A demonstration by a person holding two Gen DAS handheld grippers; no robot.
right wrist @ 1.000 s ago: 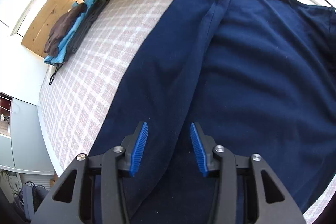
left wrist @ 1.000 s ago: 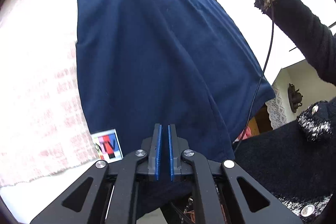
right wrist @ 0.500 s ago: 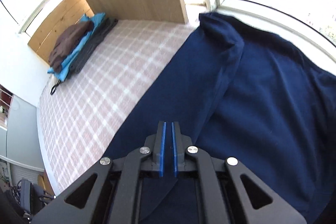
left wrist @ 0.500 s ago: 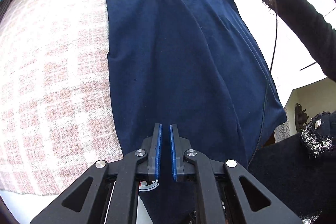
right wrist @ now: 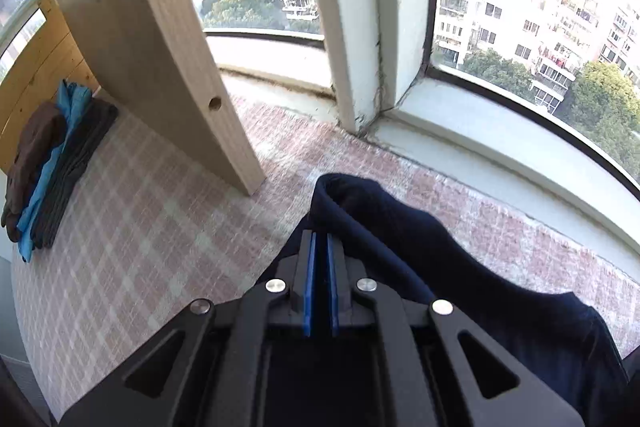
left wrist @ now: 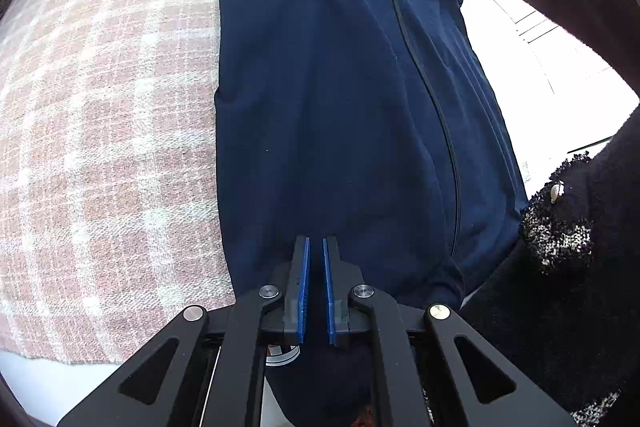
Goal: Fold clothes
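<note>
My left gripper (left wrist: 314,251) and right gripper (right wrist: 321,247) both pinch the soft navy garment (left wrist: 340,87), stretched lengthwise over the pink-and-white checked woven blanket (left wrist: 108,131), its rolled edge (right wrist: 340,187) nearest the window sill (right wrist: 500,143).

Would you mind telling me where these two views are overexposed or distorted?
Left wrist view: the area right of the garment is blown out to white, and the blanket checks bulge with fisheye curvature. Right wrist view: the sill and window frame bow strongly, the sky at the top is washed out, yet the buildings stay readable.
</note>
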